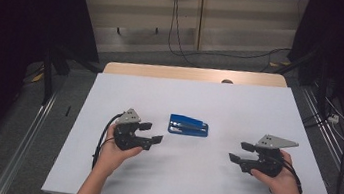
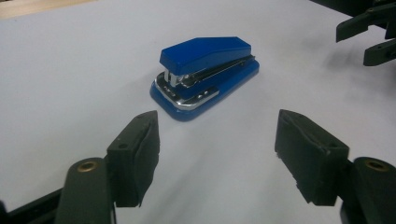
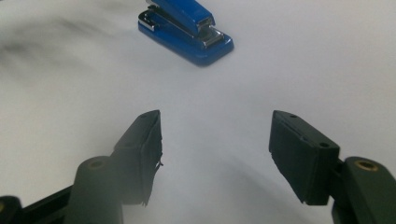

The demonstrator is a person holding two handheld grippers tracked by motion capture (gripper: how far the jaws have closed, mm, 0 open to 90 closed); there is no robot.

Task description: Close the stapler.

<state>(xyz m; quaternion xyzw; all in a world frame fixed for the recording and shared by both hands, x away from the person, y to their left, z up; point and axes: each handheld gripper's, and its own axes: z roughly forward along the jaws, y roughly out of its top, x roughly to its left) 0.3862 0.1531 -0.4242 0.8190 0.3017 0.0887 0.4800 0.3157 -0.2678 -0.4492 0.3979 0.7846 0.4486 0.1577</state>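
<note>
Blue plastic and chrome, the small desk stapler (image 1: 188,126) lies flat near the middle of your white table top (image 1: 239,106), its length running left to right. Your left gripper (image 1: 151,132) hovers just left of the stapler, jaws spread wide with nothing between them; in its own view the stapler (image 2: 205,74) sits just beyond the tips. Your right gripper (image 1: 242,152) sits well to the stapler's right, jaws equally wide and empty, pointing left toward the stapler (image 3: 187,29).
</note>
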